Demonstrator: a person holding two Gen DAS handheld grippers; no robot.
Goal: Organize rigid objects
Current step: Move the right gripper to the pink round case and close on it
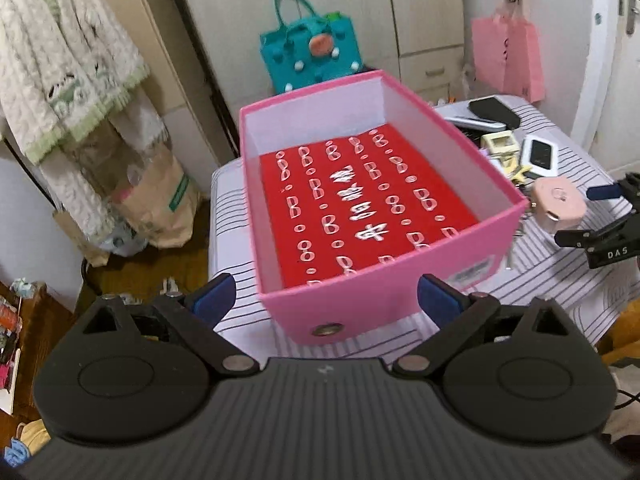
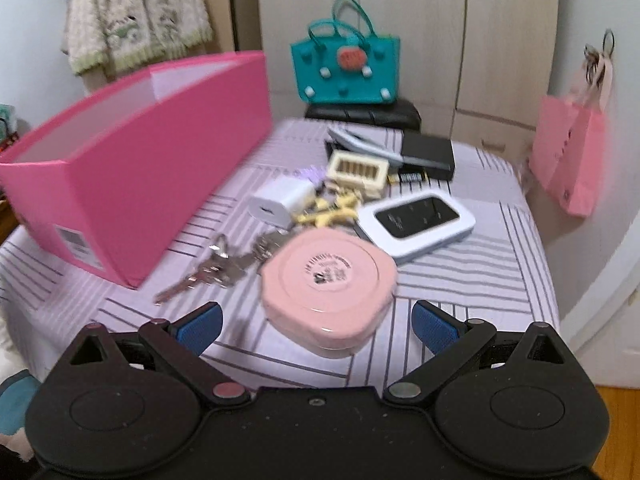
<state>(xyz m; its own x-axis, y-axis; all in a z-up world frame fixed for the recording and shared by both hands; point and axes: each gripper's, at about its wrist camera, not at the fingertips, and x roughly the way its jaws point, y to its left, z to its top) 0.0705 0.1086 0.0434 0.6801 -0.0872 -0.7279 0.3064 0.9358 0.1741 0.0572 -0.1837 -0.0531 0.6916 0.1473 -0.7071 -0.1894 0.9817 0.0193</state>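
Observation:
A pink open box (image 1: 400,292) with a red printed sheet on its bottom stands on the striped table; it also shows in the right wrist view (image 2: 160,168). My left gripper (image 1: 326,302) is open and empty, just in front of the box's near wall. My right gripper (image 2: 316,326) is open and empty, with its fingers on either side of the near edge of a pink rounded case (image 2: 326,280). The case also shows in the left wrist view (image 1: 558,202), with the right gripper (image 1: 600,216) beside it.
Behind the case lie keys (image 2: 216,268), a white charger (image 2: 280,200), a white pocket device with a black screen (image 2: 416,220), a cream holder (image 2: 358,170), a battery (image 2: 408,177) and a black box (image 2: 428,154). A teal bag (image 2: 346,70) stands behind the striped table (image 2: 460,300).

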